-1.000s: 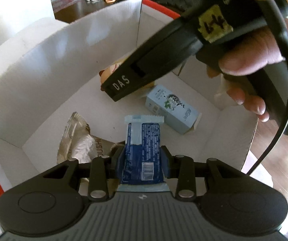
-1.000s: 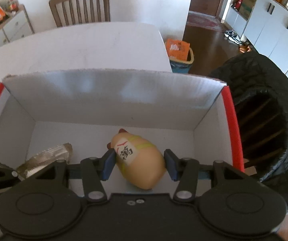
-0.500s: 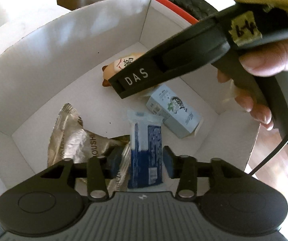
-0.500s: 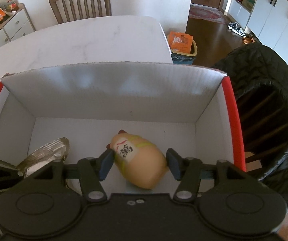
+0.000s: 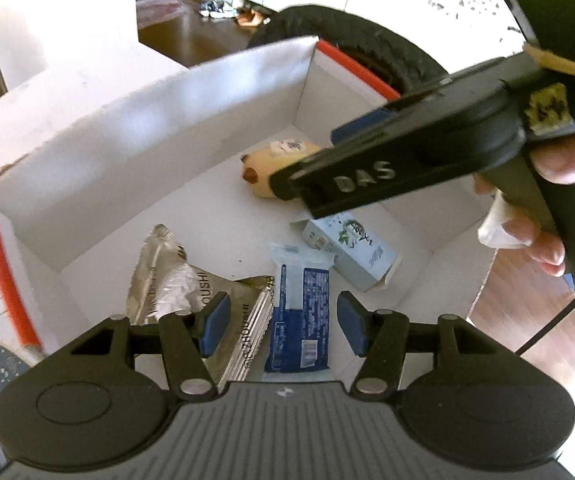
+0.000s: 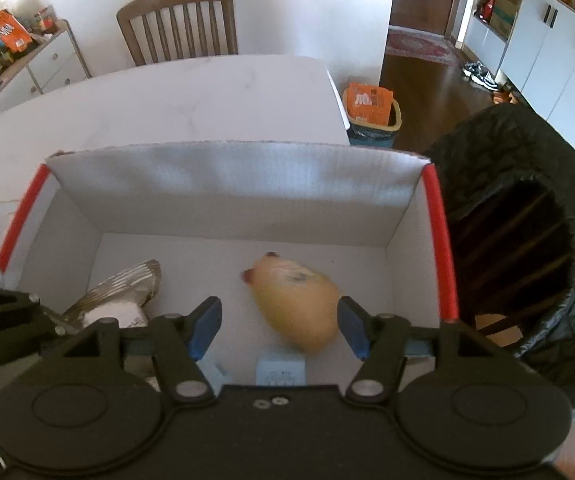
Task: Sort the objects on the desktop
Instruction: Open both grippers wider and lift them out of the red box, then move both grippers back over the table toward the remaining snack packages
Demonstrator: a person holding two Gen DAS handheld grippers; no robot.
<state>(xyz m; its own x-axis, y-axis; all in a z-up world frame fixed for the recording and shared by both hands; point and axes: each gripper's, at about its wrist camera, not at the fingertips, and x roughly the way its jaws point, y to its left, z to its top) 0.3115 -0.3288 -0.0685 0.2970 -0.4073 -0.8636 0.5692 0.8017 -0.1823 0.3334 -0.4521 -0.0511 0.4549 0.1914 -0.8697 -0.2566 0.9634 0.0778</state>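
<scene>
White box (image 5: 215,96), blue packet (image 5: 301,316) left view only; both grippers' fingers opening, empty

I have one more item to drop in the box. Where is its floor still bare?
Bare floor lies along the far wall of the white box, between the silver snack bag and the yellow toy, and in the far corner beyond the toy. The near side is crowded: snack bag, blue packet and pale carton lie close together.

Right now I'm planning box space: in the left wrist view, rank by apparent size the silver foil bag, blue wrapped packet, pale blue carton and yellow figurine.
1. Silver foil bag
2. Blue wrapped packet
3. Pale blue carton
4. Yellow figurine, partly hidden and farthest, so unsure
</scene>
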